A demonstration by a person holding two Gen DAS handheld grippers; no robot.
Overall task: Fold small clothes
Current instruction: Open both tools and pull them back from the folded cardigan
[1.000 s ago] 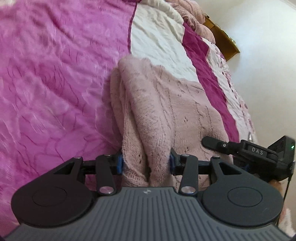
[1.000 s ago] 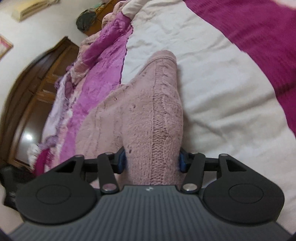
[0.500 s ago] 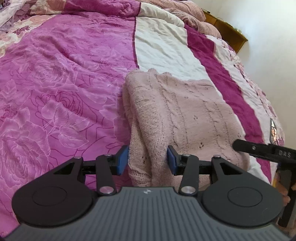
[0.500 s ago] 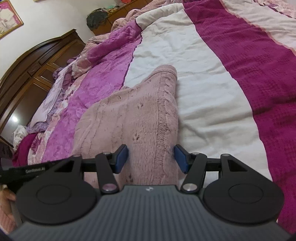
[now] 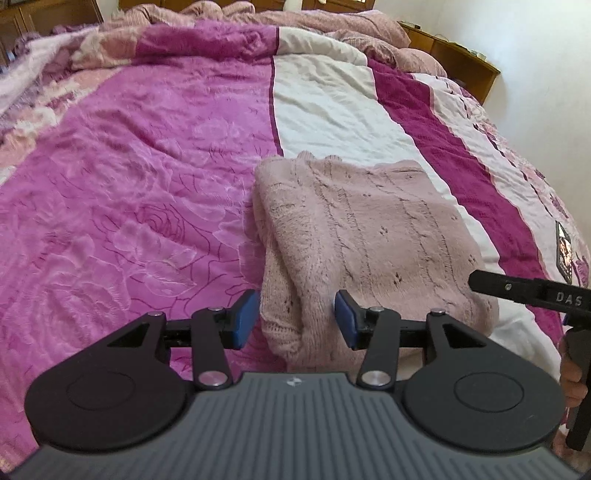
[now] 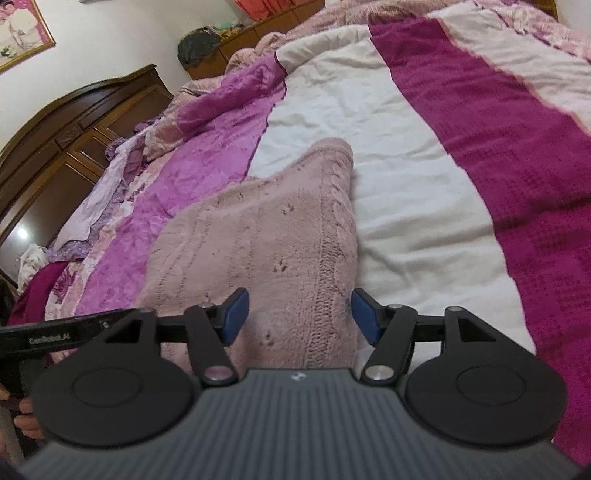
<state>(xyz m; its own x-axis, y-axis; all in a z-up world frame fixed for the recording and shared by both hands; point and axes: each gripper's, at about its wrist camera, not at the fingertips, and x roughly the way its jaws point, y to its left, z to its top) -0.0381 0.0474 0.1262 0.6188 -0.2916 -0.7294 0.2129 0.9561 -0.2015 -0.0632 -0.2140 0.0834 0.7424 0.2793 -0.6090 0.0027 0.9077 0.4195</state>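
Sweater: I see the pale pink cable-knit sweater (image 5: 365,236) lying folded on the bed, across the seam where the pink rose-patterned blanket (image 5: 129,192) meets the white stripe (image 5: 325,107) of the bedspread.
Near edge: its thick folded end sits right at my two grippers (several layers show at the left corner).
Left gripper (image 5: 293,319): jaws spread apart, blue pads (image 5: 242,319) either side of the sweater's near left corner, not pinching it; the left pad looks just beside the knit.
Right gripper (image 6: 297,315): jaws likewise spread, straddling the sweater's right cabled edge without clamping; whether the pads touch the knit I cannot tell.
Other gripper in view: the right one's black finger (image 5: 532,291) pokes in at the right of the left camera.
Bed: magenta stripe (image 6: 517,155) to the right of the white one.
Room: dark wooden wardrobe (image 6: 59,147) at left, framed picture (image 6: 22,33) on the wall, rumpled bedding at the far end.
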